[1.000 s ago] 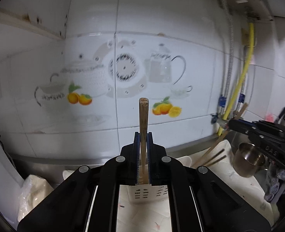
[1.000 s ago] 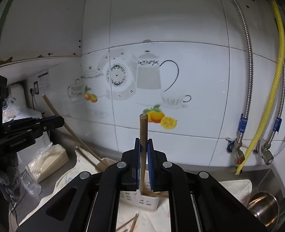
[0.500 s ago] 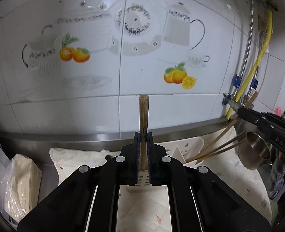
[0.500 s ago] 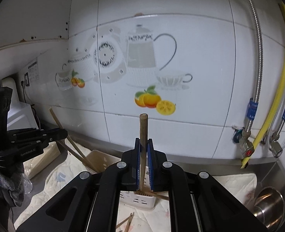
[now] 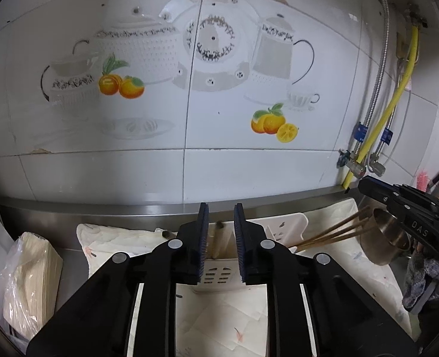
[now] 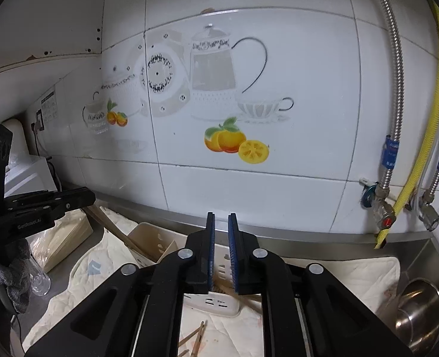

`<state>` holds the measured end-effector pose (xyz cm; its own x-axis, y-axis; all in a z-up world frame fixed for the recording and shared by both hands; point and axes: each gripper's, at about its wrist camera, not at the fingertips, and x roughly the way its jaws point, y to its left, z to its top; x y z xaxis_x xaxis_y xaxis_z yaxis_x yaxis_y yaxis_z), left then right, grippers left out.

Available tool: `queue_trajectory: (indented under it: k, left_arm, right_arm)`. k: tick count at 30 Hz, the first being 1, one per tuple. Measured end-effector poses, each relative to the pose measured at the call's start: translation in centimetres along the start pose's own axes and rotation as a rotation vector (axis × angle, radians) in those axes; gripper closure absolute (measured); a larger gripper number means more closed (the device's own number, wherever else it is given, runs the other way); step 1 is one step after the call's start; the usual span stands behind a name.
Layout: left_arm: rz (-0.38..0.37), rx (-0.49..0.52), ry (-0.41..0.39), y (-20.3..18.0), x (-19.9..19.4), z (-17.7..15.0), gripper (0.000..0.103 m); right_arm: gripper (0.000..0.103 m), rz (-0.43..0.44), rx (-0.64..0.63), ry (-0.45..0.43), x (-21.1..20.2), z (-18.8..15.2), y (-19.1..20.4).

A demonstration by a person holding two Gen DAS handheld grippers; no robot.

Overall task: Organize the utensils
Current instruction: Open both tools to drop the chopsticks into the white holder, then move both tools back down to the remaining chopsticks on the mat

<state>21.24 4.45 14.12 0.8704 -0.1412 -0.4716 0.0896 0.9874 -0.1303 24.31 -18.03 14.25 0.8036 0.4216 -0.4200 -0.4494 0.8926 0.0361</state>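
Observation:
A white slotted utensil holder (image 5: pixel 219 270) stands on a pale cloth below my left gripper (image 5: pixel 220 217), which is open and empty. A wooden stick (image 5: pixel 219 239) stands in the holder between the jaws, untouched. More sticks (image 5: pixel 332 233) lean out of it to the right. In the right wrist view my right gripper (image 6: pixel 220 232) is open and empty above the holder (image 6: pixel 210 300), with a stick (image 6: pixel 219 279) in it below the jaws. Loose sticks (image 6: pixel 194 339) lie on the cloth. Each gripper shows at the edge of the other's view: the right gripper (image 5: pixel 404 220), the left gripper (image 6: pixel 40 208).
A steel pot (image 5: pixel 383 244) sits at the right, also in the right wrist view (image 6: pixel 418 309). A bagged stack of paper (image 5: pixel 29 276) lies at the left. Tiled wall (image 5: pixel 189 89) with gas pipes (image 6: pixel 421 136) stands close behind. A pale cloth (image 6: pixel 353 276) covers the counter.
Both grippers have opened and let go of their wooden sticks, which now stand in the holder. Both have also dropped lower and closer to the holder.

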Motion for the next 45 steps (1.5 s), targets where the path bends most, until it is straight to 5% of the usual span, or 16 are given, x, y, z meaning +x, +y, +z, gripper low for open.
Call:
queue_trajectory:
  k: [3, 12, 29, 45]
  left_arm:
    - [0.013, 0.001, -0.018, -0.2, -1.1, -0.2, 0.068]
    - [0.011, 0.019, -0.037, -1.3, -4.7, -3.1, 0.054]
    - [0.029, -0.024, 0.022, -1.6, -8.0, -12.4, 0.050]
    - [0.063, -0.070, 0.088, -1.1, -7.6, -17.0, 0.050]
  right_arm:
    - [0.087, -0.002, -0.002, -0.014, -0.9, 0.1, 0.0]
    - [0.078, 0.014, -0.024, -0.027, -4.8, -2.6, 0.9]
    - [0.075, 0.043, -0.027, 0.120, -7.2, -14.0, 3.8]
    - [0.075, 0.069, 0.019, 0.281, -5.7, -22.3, 5.8]
